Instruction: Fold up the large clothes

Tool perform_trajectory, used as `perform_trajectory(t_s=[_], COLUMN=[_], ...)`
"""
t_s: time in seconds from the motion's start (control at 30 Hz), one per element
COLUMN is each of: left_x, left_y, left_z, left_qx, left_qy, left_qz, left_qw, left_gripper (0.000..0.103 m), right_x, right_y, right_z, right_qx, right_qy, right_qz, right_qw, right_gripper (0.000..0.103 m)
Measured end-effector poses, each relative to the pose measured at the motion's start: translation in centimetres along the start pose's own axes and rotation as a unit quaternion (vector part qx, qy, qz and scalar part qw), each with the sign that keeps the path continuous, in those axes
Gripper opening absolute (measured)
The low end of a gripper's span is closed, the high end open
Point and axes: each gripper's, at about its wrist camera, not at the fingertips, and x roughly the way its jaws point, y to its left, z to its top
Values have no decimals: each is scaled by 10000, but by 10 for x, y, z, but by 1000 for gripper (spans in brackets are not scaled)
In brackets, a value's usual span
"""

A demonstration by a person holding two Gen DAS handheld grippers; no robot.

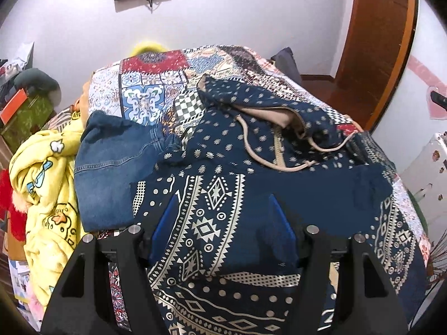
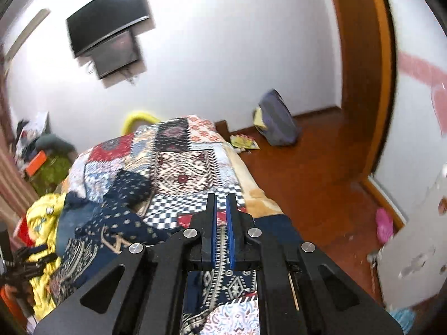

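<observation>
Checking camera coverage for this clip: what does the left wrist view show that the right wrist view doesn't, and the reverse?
Left wrist only: the hoodie's beige drawstrings and zip, with folded jeans beside it. Right wrist only: the wood floor, a grey bag against the wall and a pink item near the door frame. Both: patchwork quilt, yellow blanket, wall TV, navy patterned hoodie.

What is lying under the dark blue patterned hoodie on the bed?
Under the dark blue hoodie lies the patchwork bedspread; its left edge also overlaps the folded jeans. What else the hoodie covers cannot be seen.
</observation>
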Motion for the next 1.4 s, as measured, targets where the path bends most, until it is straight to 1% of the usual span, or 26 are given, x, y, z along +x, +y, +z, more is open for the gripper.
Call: perform_trajectory(t_s=[0.03, 0.1, 0.13, 0.17, 0.2, 0.23, 0.27, 0.3, 0.4, 0.47, 0.57, 0.6, 0.67, 0.77, 0.83, 1.0, 1.03, 1.07, 1.1, 1.17, 1.2, 1.23, 1.3, 1.4], left_x=[-4, -9, -10, -12, -13, -13, -13, -13, -7, -1, 9, 13, 20, 30, 36, 49, 50, 51, 51, 52, 51, 51, 48, 40], left_y=[-1, -1, -1, -1, 0, 1, 2, 3, 8, 12, 16, 17, 18, 18, 18, 18, 18, 18, 18, 17, 17, 17, 17, 17], left_z=[-1, -3, -4, -5, -6, -8, -9, -11, -15, -17, -19, -20, -21, -22, -22, -22, -22, -22, -22, -23, -23, -23, -23, -22], left_qx=[5, 4, 7, 17, 22, 26, 23, 12, -68, -137, -225, -244, -260, -292, -310, -329, -317, -305, -296, -257, -240, -223, -223, -224], left_qy=[-22, -46, -51, -45, -38, -24, -10, 5, 106, 192, 308, 346, 400, 474, 521, 634, 643, 648, 652, 658, 654, 649, 625, 541], left_qz=[-31, -69, -81, -90, -92, -89, -80, -67, -35, -29, -17, -10, 10, 18, 18, 50, 71, 92, 103, 149, 182, 217, 230, 229], left_qw=[10000, 10000, 10000, 9999, 9999, 10000, 10000, 10000, 9999, 9997, 9993, 9991, 9989, 9985, 9982, 9974, 9974, 9974, 9974, 9974, 9974, 9974, 9975, 9980], left_gripper=[66, 66, 66, 66, 66, 66, 66, 66, 66, 66, 66, 66, 66, 66, 66, 66, 66, 66, 66, 66, 66, 66, 66, 66], right_x=[4, 16, 24, 29, 34, 43, 47, 54, 78, 100, 122, 129, 140, 155, 166, 187, 190, 191, 191, 189, 185, 181, 164, 129], right_y=[3, 2, 1, -1, -6, -13, -15, -20, -45, -66, -94, -102, -112, -122, -127, -137, -139, -142, -144, -143, -140, -137, -123, -99], right_z=[-3, -12, -17, -22, -28, -37, -43, -49, -73, -90, -112, -118, -125, -129, -127, -120, -118, -117, -116, -111, -108, -105, -94, -72], right_qx=[-46, 21, 106, 190, 303, 446, 548, 658, 1195, 1633, 2277, 2421, 2556, 2801, 2848, 2930, 2985, 3028, 3078, 3107, 3062, 2983, 2600, 2026], right_qy=[72, 339, 496, 606, 713, 795, 861, 976, 1430, 1718, 2031, 2101, 2185, 2179, 2090, 1962, 1904, 1848, 1783, 1648, 1581, 1508, 1270, 859], right_qz=[-11, 34, 34, 22, 6, -18, -23, -5, 9, -48, 25, 15, -21, 50, -3, -64, -72, -92, -109, -112, -109, -116, -240, -221], right_qw=[10000, 9994, 9987, 9980, 9970, 9958, 9948, 9930, 9825, 9715, 9523, 9472, 9418, 9349, 9355, 9357, 9352, 9349, 9345, 9360, 9387, 9424, 9569, 9752], right_gripper=[6, 10, 21, 43, 56, 71, 73, 73, 73, 73, 73, 73, 73, 73, 73, 66, 60, 48, 40, 13, 8, 7, 6, 6])
